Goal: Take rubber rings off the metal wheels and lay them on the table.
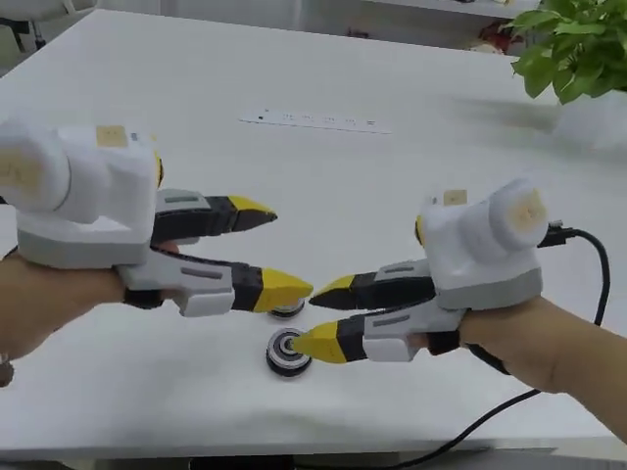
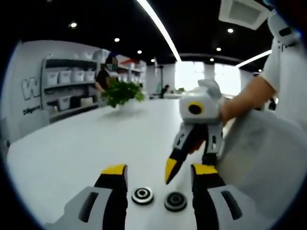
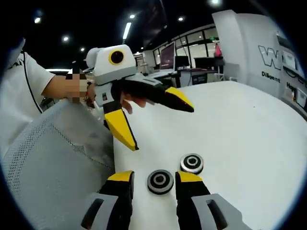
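Holding my left gripper (image 1: 291, 251) with its fingers spread apart and empty, I had the lower tip over the farther metal wheel (image 1: 287, 310), half hiding it. The nearer metal wheel (image 1: 287, 352) lay flat on the white table (image 1: 411, 176) just beside the first. In the right gripper view it sat just past my two right fingertips, in line with the gap between them, and its dark rubber ring (image 3: 149, 182) was on it. My right gripper (image 1: 304, 317) pointed tip to tip at the left one. Its fingers were also apart, clamped on nothing, and the lower tip was close above that nearer wheel. Well beyond both pairs of fingers a power strip (image 1: 313, 121) lay on the table. A black cable (image 1: 600, 284) trailed from the back of the right gripper. Far off past it, a white pot (image 1: 593, 119) held a leafy green plant (image 1: 568, 44).
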